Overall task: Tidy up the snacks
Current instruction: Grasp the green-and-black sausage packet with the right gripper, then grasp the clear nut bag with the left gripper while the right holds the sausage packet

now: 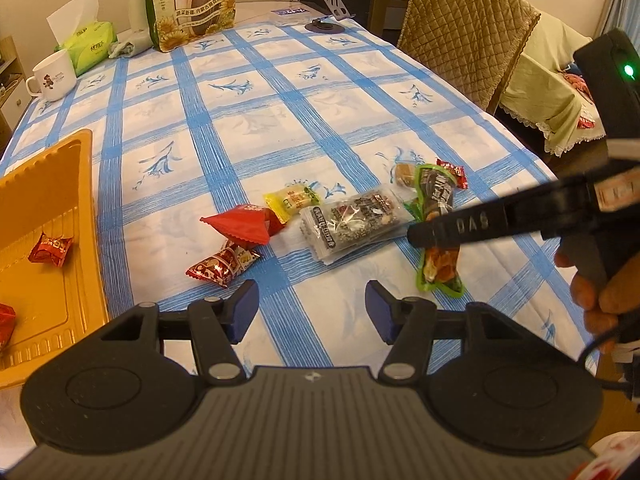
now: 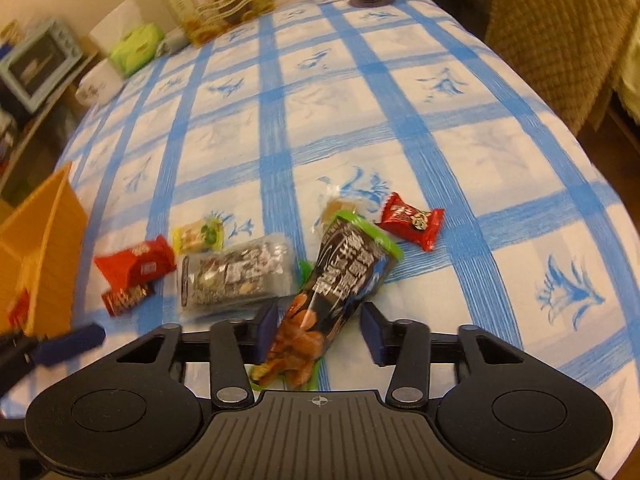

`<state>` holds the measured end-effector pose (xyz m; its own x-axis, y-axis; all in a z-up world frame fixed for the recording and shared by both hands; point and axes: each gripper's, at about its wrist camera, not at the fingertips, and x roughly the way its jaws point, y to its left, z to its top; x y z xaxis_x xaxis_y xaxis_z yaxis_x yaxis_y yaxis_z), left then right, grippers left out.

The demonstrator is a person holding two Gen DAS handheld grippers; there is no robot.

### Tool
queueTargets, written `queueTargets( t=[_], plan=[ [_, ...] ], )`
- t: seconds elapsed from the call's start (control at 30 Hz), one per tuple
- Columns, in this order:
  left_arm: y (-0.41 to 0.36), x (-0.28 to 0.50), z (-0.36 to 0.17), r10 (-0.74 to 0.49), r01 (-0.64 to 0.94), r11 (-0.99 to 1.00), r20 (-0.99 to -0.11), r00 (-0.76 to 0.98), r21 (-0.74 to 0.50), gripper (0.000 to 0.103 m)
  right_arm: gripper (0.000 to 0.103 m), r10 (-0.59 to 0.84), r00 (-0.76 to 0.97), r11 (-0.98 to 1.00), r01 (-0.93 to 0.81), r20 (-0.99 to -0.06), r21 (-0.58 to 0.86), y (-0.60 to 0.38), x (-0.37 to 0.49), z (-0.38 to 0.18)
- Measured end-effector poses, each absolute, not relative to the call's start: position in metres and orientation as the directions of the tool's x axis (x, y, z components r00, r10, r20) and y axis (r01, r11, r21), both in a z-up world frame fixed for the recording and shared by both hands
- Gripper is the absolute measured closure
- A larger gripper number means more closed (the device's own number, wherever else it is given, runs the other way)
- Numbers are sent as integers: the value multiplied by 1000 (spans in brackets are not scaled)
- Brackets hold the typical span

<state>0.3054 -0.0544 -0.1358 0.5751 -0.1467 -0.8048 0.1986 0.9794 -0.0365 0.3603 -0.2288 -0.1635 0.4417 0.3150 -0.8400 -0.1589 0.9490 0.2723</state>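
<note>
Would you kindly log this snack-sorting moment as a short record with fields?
surface: table with a blue-checked cloth
tray: orange tray at the left, holding red candy
left gripper: open, nothing between its fingers
right gripper: open, astride the green-edged snack pack
loose snacks: clear-wrapped bar, red triangular packet, yellow candy

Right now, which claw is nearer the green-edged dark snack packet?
Right. The right claw is open with the green-edged dark snack packet lying between its fingers. The left claw hovers open over bare tablecloth, off to the packet's left.
</note>
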Motion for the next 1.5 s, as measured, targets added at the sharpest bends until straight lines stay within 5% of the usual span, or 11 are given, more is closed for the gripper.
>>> queueTargets(
  t=[0.23, 1.07, 1.5],
  plan=[
    [-58, 310, -138, -160, 220, 975, -805, 571, -37, 47, 73, 309, 432, 945, -236, -847, 224, -238, 348, -165],
    [-129, 341, -158, -238, 370, 928, -819, 522, -34, 49, 73, 254, 478, 965, -69, -841, 253, -337, 335, -165],
    [-141, 382, -161, -192, 454, 886, -817, 544, 94, 51, 73, 250, 493, 968, -103, -833, 230, -344, 338, -169]
  ],
)
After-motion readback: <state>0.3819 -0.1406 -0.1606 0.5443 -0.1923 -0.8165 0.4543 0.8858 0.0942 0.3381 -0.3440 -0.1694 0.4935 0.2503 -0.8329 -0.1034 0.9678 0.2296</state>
